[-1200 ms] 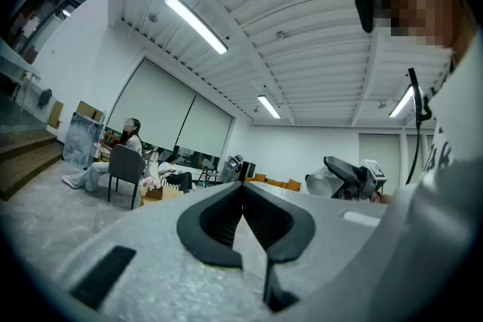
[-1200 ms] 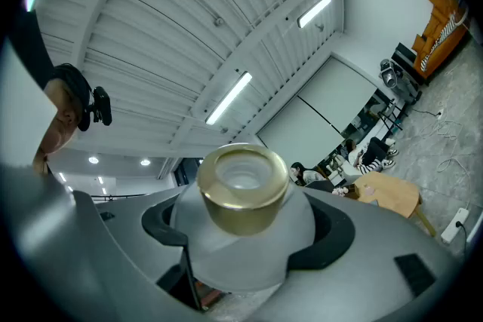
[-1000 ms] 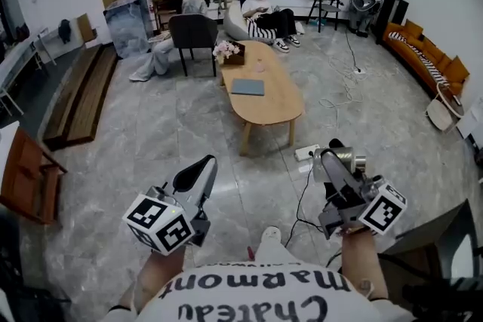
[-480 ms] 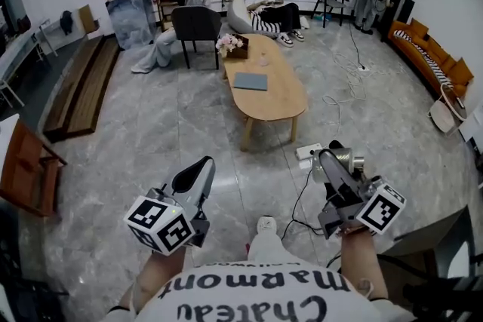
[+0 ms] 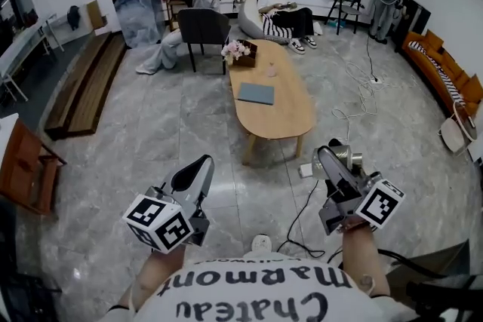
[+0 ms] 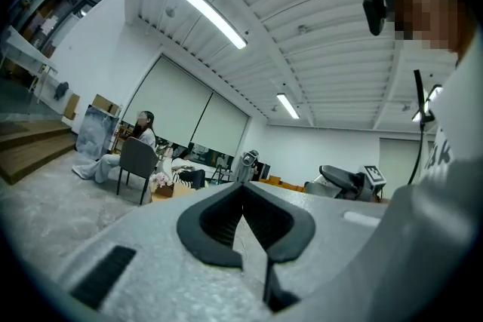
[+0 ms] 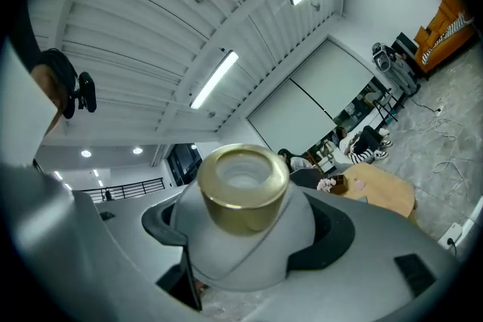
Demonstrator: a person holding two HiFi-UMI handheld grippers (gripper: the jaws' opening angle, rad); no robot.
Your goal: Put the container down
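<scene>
My right gripper (image 5: pixel 334 156) is shut on a small container (image 7: pixel 243 201) with a frosted white body and a gold rim, seen close up in the right gripper view. In the head view the container (image 5: pixel 345 157) shows as a silvery cap at the jaw tips, held over the grey floor right of the wooden table (image 5: pixel 275 98). My left gripper (image 5: pixel 198 168) hangs at lower left, its jaws pressed together with nothing between them. In the left gripper view its dark pads (image 6: pixel 266 222) meet along a thin line.
An oval wooden table carries a grey laptop (image 5: pixel 256 93), a flower box (image 5: pixel 240 53) and a small pink item. A power strip (image 5: pixel 306 170) and cables (image 5: pixel 296 219) lie on the floor by my feet. Seated people and a dark chair (image 5: pixel 201 29) are beyond; an orange sofa (image 5: pixel 447 73) stands right.
The view has shifted forward and right: the table and power strip sit lower and closer to me. Both grippers keep their places in the view, the right still holding the container.
</scene>
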